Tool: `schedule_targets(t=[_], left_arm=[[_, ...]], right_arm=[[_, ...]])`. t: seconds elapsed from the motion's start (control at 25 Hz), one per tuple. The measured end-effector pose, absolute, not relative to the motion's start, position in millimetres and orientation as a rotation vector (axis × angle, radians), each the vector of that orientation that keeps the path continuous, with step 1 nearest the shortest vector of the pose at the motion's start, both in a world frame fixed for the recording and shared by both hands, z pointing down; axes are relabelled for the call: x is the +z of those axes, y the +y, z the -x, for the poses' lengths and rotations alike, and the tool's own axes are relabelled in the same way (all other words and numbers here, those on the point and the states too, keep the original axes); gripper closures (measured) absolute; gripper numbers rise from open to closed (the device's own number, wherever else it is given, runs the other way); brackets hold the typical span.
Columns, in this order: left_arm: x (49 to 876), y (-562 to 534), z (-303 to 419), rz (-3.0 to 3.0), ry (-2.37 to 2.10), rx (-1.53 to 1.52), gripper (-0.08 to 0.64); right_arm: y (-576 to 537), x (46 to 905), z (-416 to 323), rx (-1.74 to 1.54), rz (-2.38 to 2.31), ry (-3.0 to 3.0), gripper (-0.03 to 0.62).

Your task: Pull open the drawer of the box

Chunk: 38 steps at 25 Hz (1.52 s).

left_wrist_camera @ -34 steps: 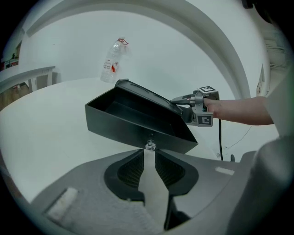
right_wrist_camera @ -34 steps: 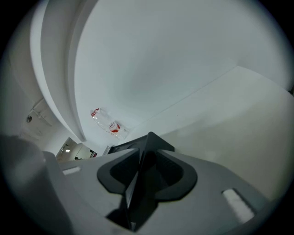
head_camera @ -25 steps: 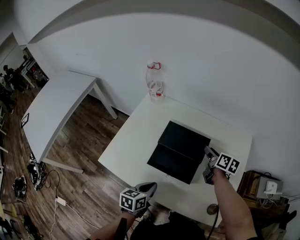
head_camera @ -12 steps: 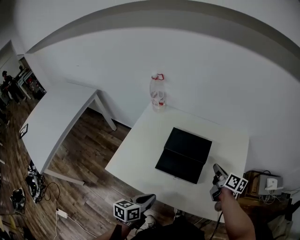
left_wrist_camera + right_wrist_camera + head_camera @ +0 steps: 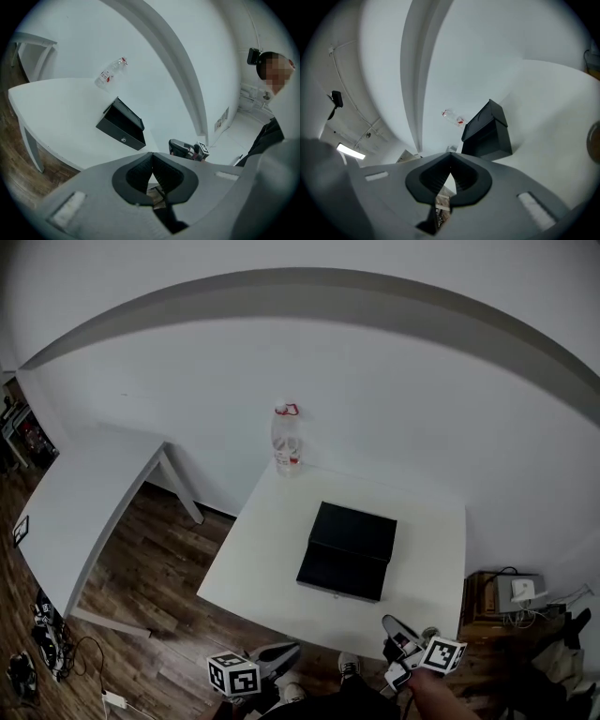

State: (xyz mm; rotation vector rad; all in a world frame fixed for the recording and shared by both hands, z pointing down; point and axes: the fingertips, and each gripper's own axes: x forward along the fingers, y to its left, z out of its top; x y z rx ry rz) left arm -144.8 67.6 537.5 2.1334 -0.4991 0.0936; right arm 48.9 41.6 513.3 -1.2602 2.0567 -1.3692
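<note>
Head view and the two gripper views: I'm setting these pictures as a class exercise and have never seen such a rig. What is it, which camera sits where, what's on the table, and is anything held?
There is no robot here. A person holds a two-jaw gripper in each hand. The head view comes from a camera on the person's head looking down. It shows the left gripper and right gripper near the bottom edge. The other two views ride on the grippers and look along their jaws. On the white table are a black box, its drawer apparently pulled out, and an upright plastic bottle at the far edge. Both grippers are shut and hold nothing.
</note>
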Motion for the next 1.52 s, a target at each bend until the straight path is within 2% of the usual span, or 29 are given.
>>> schedule_targets(t=[0.32, 0.68, 1.52], left_arm=[[504.0, 102.6, 136.5, -2.105, -0.234, 0.000, 0.560], [472.3, 153.8, 132.2, -2.130, 0.076, -0.028, 0.560], [479.9, 164.0, 145.3, -2.100, 0.024, -0.063, 0.560]], right_arm=[[107.8, 482.1, 12.3, -1.377, 1.128, 2.065, 0.589], [161.4, 462.0, 41.0, -1.322, 1.129, 2.116, 0.589], [186.0, 462.5, 64.7, -1.333, 1.078, 2.125, 0.589]])
